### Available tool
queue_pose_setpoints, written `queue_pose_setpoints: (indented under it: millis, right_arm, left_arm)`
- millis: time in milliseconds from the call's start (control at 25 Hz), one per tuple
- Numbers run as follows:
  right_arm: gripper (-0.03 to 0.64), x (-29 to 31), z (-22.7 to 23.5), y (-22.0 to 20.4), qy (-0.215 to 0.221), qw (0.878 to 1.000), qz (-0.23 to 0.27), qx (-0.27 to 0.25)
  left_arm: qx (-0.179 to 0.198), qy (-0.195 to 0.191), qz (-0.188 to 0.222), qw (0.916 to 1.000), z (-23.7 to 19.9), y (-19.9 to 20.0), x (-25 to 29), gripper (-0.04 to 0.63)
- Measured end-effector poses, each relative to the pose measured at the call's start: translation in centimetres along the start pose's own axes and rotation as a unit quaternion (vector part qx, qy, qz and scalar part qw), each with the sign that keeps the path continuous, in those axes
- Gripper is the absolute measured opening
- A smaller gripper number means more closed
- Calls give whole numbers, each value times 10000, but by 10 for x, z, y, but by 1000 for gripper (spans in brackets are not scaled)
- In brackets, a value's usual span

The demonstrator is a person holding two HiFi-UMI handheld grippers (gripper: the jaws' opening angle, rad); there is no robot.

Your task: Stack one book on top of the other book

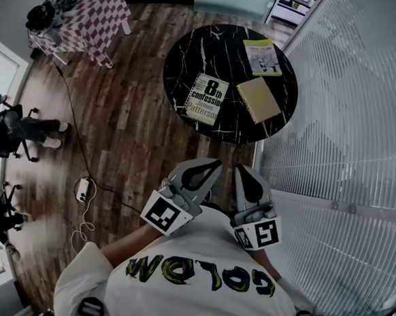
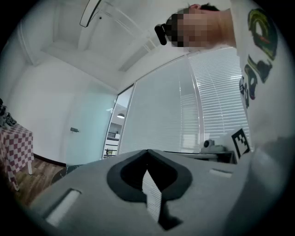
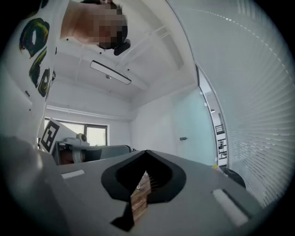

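Black marble veined with white makes up the round table [image 1: 196, 52], seen from above in the head view, and the books lie on it. On its left half is a green and white paperback [image 1: 207, 98], lying flat and slightly turned, with a large "8" and the word "confession" on its cover. Just to its right lies a plain tan book [image 1: 258, 99], also flat. Beyond that, nearer the far edge, is a yellow-green book [image 1: 262, 57] with a pale picture on its front. That makes three books. Each rests on the marble and none lies on another.

Two grippers are held close to the person's chest, well apart from the table, with dark wood floor [image 1: 133, 118] between them and its near edge. The left gripper [image 1: 215, 165] has its jaws clenched together, and its own view shows nothing between them. The right gripper [image 1: 246, 174] sits just beside it, likewise pressed closed and empty. Each carries one cube with square markers.

At far left stand dark office chairs [image 1: 4, 128], blurred. A second table under a red and white checked cloth [image 1: 95, 19] stands at top left. A black cable runs from there across the floor to a white power strip [image 1: 83, 189]. The person's white shirt [image 1: 187, 284], with green and yellow lettering, fills the bottom. A glass wall with pale blinds [image 1: 344, 108] covers the right side.
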State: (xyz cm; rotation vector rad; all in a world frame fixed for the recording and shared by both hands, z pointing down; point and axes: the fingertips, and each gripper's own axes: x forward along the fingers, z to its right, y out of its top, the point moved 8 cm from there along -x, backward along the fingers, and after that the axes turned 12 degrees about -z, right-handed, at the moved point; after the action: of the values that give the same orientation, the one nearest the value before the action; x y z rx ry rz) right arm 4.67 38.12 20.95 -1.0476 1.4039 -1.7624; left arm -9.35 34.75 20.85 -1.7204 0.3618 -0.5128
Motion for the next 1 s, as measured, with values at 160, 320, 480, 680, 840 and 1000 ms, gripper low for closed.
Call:
queue_pose_setpoints:
  millis: [160,320,480,680,840,1000]
  right_arm:
    - [0,-1,5,1,61,10000,14,57]
    - [0,-4,13,2,176,9995,114,225]
    - [0,-8,22,-1,207,9995,91,222]
    - [2,-19,36,-5,207,9994,25,258]
    - [2,-29,47,-15,217,9993,-19,317]
    - [2,-36,49,-19,245,9991,-9,342]
  left_arm:
    - [46,-19,-23,10000,2,1,5,2]
    - [31,8,-87,10000,4,0,11,2]
    - [11,81,-68,9999,8,-1,19,2]
    - [-20,146,-114,9998,18,-5,30,1]
    - [-83,163,-138,9997,30,-12,41,2]
    - [-118,153,-152,9997,39,-15,46,2]
